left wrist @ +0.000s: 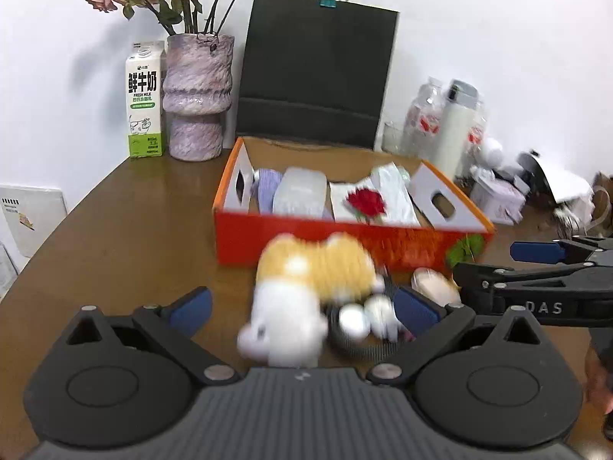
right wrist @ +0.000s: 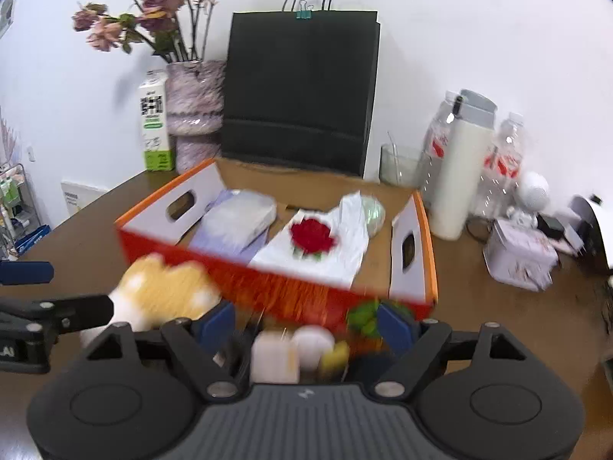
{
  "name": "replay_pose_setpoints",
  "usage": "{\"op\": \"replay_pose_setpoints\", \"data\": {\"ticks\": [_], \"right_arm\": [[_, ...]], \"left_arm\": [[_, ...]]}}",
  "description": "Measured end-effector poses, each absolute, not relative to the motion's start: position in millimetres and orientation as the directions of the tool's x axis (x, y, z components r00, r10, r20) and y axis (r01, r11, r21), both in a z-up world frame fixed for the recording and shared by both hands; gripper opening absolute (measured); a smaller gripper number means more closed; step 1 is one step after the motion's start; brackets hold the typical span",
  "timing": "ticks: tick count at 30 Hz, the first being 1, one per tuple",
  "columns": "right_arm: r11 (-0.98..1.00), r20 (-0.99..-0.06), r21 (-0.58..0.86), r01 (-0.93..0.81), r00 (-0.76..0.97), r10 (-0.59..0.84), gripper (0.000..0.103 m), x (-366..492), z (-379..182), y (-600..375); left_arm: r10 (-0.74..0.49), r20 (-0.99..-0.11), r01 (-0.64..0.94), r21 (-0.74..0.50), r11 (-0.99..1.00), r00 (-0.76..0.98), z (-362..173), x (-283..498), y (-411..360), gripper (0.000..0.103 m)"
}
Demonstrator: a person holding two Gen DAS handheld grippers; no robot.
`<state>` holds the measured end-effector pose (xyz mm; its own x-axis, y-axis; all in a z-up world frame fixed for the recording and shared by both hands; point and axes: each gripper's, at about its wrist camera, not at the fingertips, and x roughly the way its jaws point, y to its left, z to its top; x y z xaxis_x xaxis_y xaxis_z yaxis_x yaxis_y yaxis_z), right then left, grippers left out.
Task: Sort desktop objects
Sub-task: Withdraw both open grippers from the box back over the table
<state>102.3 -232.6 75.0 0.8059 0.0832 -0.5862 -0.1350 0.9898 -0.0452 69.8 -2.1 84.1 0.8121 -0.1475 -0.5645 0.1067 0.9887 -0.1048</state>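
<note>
My left tongs (left wrist: 302, 306) stand wide open around the orange-and-white plush toy (left wrist: 306, 283), holding nothing. My right tongs (right wrist: 306, 324) are open over small blurred objects (right wrist: 299, 349). Both lie on the brown wooden desk (left wrist: 115, 237) before the orange cardboard box (left wrist: 345, 237), probably their destination.

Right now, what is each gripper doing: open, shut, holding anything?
Left gripper: open, plush toy between the fingers, not gripped.
Right gripper: open, small blurred items between the fingers, nothing gripped.

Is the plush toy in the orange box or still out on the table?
Out: the plush toy lies on the table, in front of the orange box.
</note>
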Motion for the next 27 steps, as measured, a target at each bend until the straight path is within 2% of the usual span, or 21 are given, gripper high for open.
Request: {"op": "replay_pose_setpoints", "data": {"ticks": [10,15,27], "right_arm": [[0.995,-0.608,0.036,-0.096,0.788,0.098,0.082,-7,42,-226],[0.995,-0.61,-0.051,-0.085,0.791,0.036,0.082,-47,20,-219],[0.989,-0.624,-0.064,-0.133,0.779,0.064,0.082,-84,2,-206]], "left_arm": [[-0.156,-0.609,0.128,-0.09,0.988,0.778,47,-8,5,0.103],[-0.167,-0.63,0.138,-0.095,0.986,0.759,28,-38,5,0.103],[-0.158,-0.628,0.152,-0.062,0.986,0.762,20,-62,-2,0.103]]}}
